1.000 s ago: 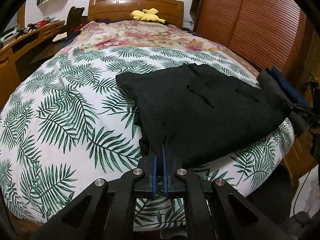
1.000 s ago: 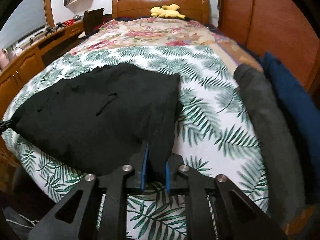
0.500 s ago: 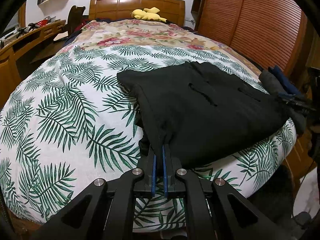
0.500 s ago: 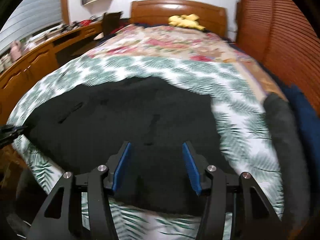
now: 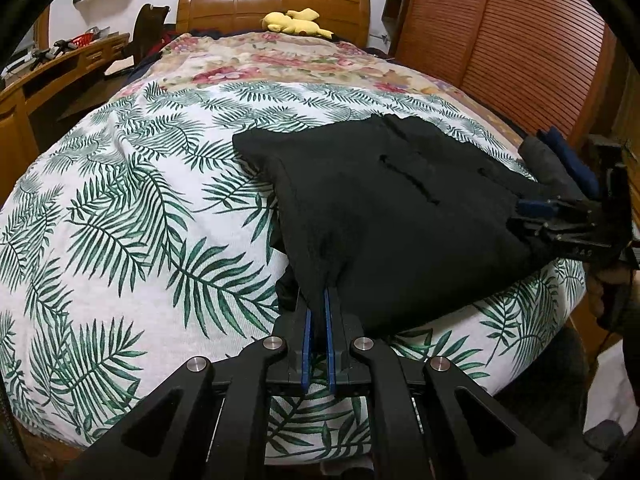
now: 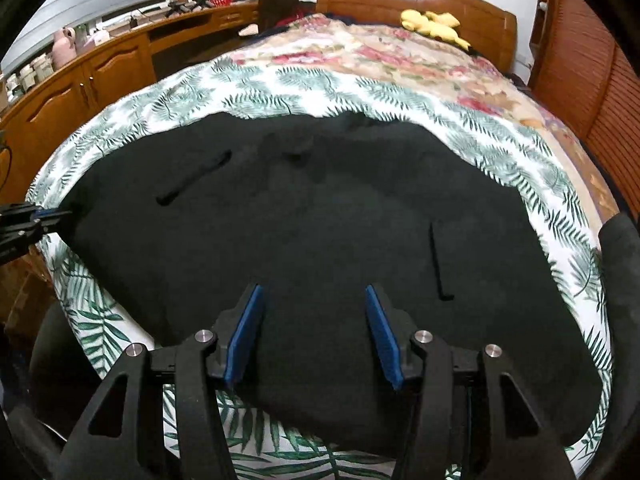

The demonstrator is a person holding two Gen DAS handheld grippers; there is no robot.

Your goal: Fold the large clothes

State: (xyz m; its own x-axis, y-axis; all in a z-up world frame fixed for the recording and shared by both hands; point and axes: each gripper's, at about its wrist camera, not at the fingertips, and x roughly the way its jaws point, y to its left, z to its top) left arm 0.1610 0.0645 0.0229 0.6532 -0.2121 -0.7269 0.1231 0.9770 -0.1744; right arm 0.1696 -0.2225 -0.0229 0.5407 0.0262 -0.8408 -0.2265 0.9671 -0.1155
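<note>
While our left gripper (image 5: 317,320) pinches the black fleece garment (image 6: 312,240), our right gripper (image 6: 314,330), just opened, hangs spread over its near edge, nothing between.

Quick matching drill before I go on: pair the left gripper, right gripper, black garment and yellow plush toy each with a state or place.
Column 1:
1. left gripper
2. right gripper
3. black garment
4. yellow plush toy

Column 2:
A. by the headboard
B. spread on the leaf-print sheet
C. shut on fabric
D. jaws apart, nothing pinched

Pairs: 1-C, 2-D, 3-B, 4-A
</note>
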